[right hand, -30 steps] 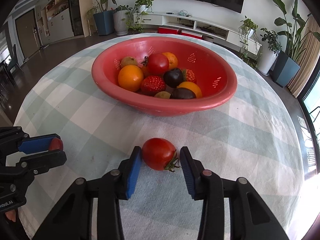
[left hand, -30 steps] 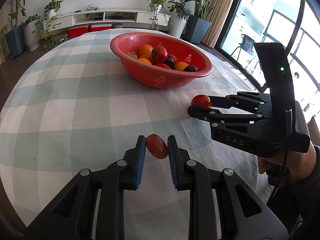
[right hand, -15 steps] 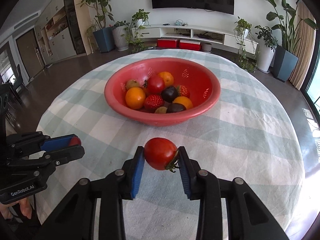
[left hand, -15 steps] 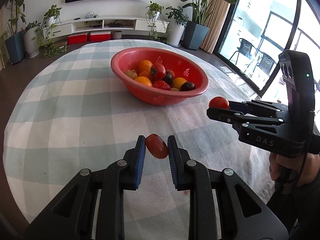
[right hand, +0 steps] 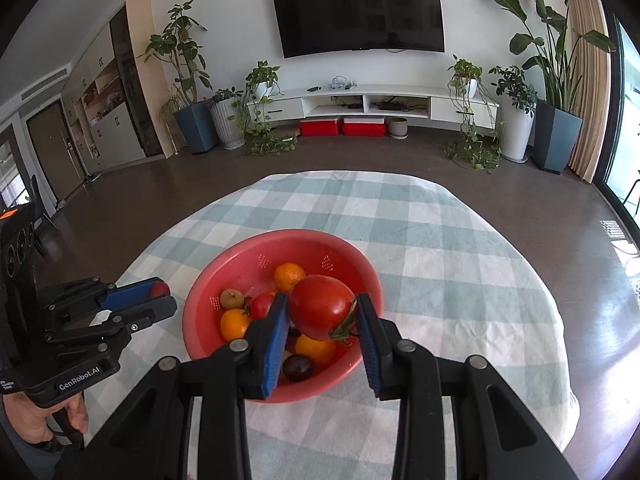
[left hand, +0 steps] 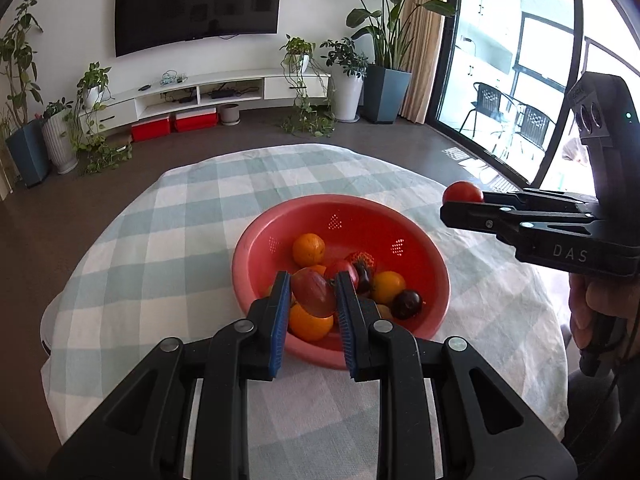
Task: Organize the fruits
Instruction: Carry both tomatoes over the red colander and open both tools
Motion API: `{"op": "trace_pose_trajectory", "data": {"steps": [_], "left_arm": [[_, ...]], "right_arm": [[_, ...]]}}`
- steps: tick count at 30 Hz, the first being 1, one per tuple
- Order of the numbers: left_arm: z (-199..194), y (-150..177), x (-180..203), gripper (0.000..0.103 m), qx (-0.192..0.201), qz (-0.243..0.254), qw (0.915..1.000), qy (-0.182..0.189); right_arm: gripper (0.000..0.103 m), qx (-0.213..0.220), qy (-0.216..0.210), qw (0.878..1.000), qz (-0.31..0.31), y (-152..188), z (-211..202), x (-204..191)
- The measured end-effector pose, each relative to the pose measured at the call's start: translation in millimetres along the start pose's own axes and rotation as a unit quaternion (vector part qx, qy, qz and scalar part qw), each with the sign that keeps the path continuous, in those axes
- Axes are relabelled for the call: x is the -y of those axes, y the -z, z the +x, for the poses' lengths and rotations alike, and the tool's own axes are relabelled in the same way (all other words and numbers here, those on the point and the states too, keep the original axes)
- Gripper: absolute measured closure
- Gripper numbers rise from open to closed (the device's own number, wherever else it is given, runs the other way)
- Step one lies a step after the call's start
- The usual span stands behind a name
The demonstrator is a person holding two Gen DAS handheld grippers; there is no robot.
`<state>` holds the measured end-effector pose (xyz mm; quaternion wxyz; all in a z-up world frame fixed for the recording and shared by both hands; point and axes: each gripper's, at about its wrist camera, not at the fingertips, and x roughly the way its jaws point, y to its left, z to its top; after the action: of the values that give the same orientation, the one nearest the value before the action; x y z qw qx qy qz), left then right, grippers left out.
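Observation:
My left gripper (left hand: 311,294) is shut on a small oval red tomato (left hand: 313,293) and holds it in the air over the near side of the red basket (left hand: 412,228). My right gripper (right hand: 322,310) is shut on a large round red tomato (right hand: 320,305) with a green stem, held above the basket (right hand: 360,258). The basket holds oranges, a red tomato, a strawberry and dark plums. The right gripper also shows in the left wrist view (left hand: 464,204), and the left gripper shows in the right wrist view (right hand: 160,294).
The basket stands on a round table with a green and white checked cloth (left hand: 188,216). Beyond the table are dark floor, potted plants, a white TV console and a glass door on the right.
Both grippers have risen from near the tablecloth and moved forward, each carrying its tomato, so that they now hang over the basket. The right gripper closed on the large tomato.

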<state>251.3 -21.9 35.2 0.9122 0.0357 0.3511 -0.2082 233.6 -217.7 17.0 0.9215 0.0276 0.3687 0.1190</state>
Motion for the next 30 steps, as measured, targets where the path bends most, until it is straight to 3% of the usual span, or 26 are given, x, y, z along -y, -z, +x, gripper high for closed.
{"op": "trace_pose_trajectory", "data": {"steps": [12,24,27,30], "left_arm": [[67,0,-6,0.082,-0.035,0.003,0.9994,0.007],[88,5,-14,0.082,-0.039,-0.003,0.9992,0.005],[91,6,-15,0.081,-0.044,-0.006,0.9990,0.000],[88,6,-16,0.066,-0.041,-0.010,0.9991,-0.008]], "right_arm": [[0.067,-0.067,-0.005,0.998,0.006,-2,83,-4],[0.065,-0.081,0.011,0.997,-0.002,7,100,-1],[0.061,-0.078,0.019,0.997,-0.007,8,98,-2],[0.057,-0.076,0.021,0.997,-0.006,8,95,-2]]}}
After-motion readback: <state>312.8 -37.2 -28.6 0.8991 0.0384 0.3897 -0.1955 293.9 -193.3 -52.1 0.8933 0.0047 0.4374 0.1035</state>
